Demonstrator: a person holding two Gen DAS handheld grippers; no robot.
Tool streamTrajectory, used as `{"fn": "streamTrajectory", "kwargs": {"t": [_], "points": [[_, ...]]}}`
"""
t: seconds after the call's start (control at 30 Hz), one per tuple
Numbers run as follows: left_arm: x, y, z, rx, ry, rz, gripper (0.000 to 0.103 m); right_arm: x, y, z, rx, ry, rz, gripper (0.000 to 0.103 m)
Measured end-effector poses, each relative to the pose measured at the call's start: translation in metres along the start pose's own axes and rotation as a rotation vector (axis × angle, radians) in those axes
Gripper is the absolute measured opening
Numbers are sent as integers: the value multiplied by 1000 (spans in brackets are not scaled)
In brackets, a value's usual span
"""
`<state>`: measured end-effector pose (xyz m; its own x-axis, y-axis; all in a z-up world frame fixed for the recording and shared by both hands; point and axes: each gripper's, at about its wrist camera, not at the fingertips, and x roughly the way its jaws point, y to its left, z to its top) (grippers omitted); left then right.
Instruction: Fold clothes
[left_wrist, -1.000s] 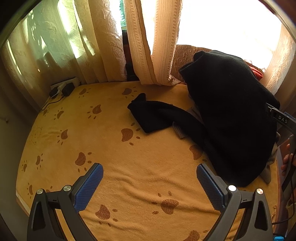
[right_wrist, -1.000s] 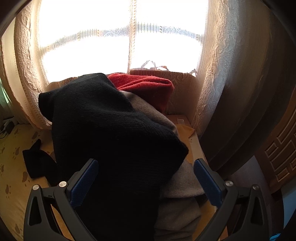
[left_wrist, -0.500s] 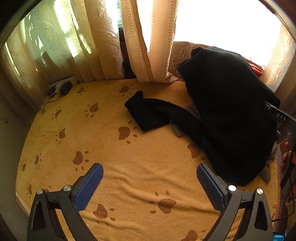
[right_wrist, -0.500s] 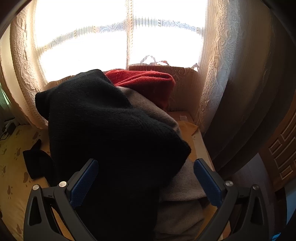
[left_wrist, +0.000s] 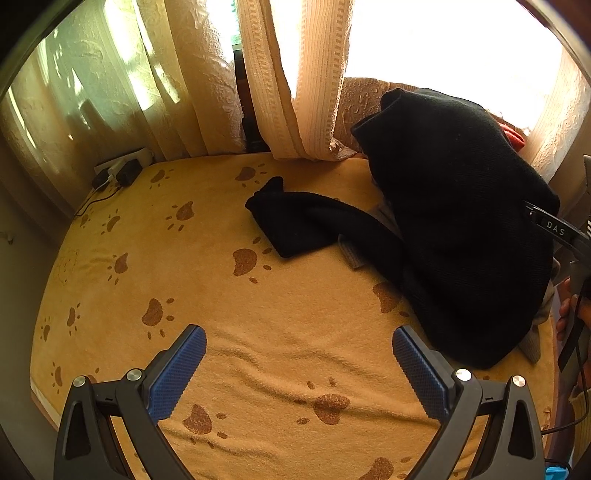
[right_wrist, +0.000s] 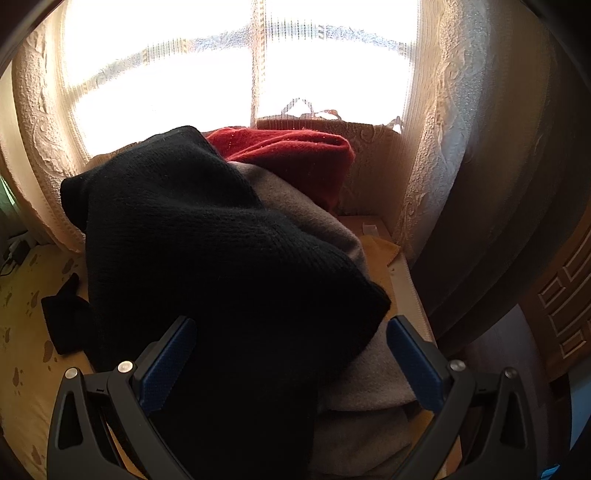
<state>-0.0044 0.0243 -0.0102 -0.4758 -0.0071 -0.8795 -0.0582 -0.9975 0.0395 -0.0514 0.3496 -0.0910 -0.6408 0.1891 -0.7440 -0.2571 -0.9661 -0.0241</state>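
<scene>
A black knit garment (left_wrist: 458, 221) lies heaped on a pile at the right of the bed, one sleeve (left_wrist: 295, 221) trailing left across the yellow paw-print blanket (left_wrist: 184, 258). In the right wrist view the same black garment (right_wrist: 221, 266) covers a grey garment (right_wrist: 362, 369), with a red one (right_wrist: 295, 155) behind. My left gripper (left_wrist: 299, 354) hovers open over bare blanket, short of the pile. My right gripper (right_wrist: 291, 350) is open just above the black garment, nothing between its fingers. The right gripper's body (left_wrist: 569, 236) and a hand (left_wrist: 565, 314) show at the left view's right edge.
Cream curtains (left_wrist: 280, 81) hang behind the bed before a bright window (right_wrist: 221, 74). A power strip with a plug (left_wrist: 122, 170) lies at the far left corner. A dark wooden door (right_wrist: 561, 317) stands right of the bed.
Both views have shifted only slightly; the right gripper has edged a little closer to the clothes pile. Both grippers stay open and the clothes have not moved.
</scene>
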Motion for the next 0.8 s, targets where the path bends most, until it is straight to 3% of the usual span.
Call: {"fn": "streamTrajectory", "kwargs": {"t": [0.17, 0.23, 0.33, 0.37, 0.4, 0.43, 0.5, 0.8], "points": [[1, 0, 0, 1, 1, -1, 103, 7, -3, 3, 9, 13, 17, 103], [1, 0, 0, 0, 2, -2, 103, 7, -4, 3, 1, 13, 30, 96], [2, 0, 0, -1, 4, -3, 103, 5, 0, 2, -25, 5, 50, 70], [2, 1, 0, -2, 5, -3, 103, 4, 3, 3, -34, 2, 60, 50], [2, 1, 1, -2, 5, -4, 103, 4, 6, 3, -42, -1, 69, 38], [2, 1, 1, -2, 4, -4, 103, 2, 10, 3, -52, -8, 68, 33], [2, 1, 1, -3, 1, -5, 103, -2, 15, 2, -68, -21, 71, 15], [1, 6, 2, -13, -5, -4, 103, -32, 19, 2, -56, -73, 164, 11]]}}
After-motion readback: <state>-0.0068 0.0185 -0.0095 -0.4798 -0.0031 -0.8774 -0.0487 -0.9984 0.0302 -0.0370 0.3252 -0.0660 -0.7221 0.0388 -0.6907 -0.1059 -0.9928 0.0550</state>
